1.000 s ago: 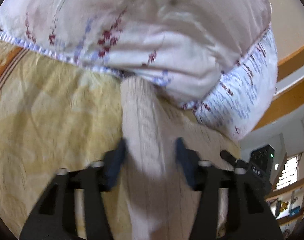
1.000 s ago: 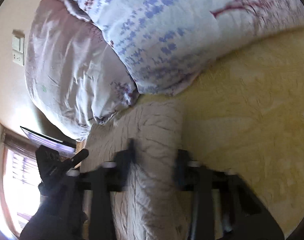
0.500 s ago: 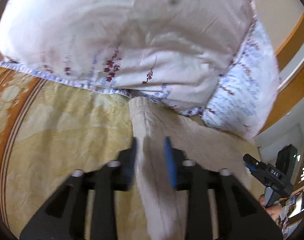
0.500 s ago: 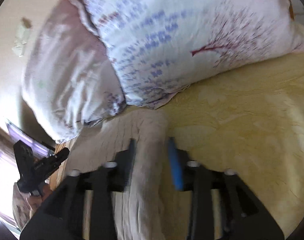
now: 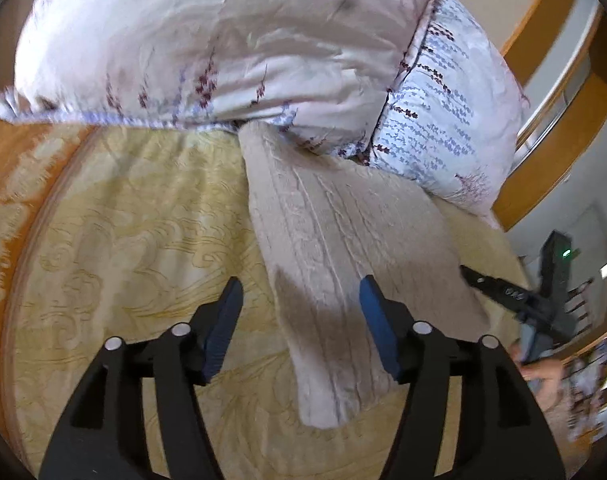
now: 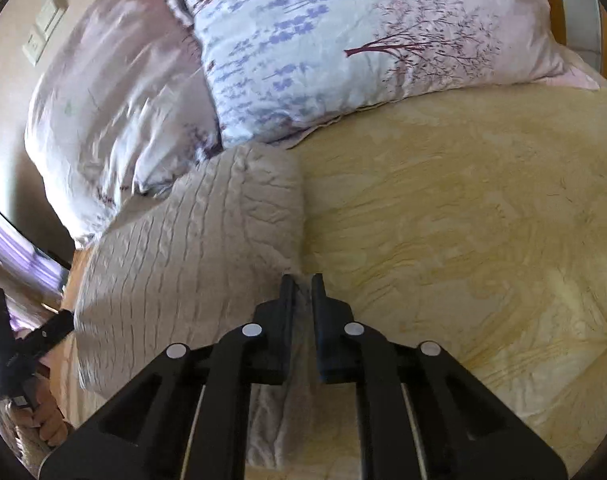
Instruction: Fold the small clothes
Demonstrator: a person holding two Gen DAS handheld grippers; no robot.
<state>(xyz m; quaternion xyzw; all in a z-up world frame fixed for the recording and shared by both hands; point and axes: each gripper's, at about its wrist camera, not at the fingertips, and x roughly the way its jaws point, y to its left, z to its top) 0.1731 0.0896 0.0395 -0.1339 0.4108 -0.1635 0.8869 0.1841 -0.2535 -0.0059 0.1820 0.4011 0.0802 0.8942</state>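
With the right gripper point(image 6: 301, 286) pinching an edge of the beige cable-knit garment point(image 6: 191, 248) between nearly closed fingers and the left gripper point(image 5: 301, 300) spread wide over its other side, gripping nothing, a fold appears to be in progress. The next move likely calls for the left to close on the cloth before both carry it across. It lies mostly flat and ribbed on the yellow patterned bedspread point(image 6: 463, 220), its far end touching the floral pillows point(image 5: 223, 40).
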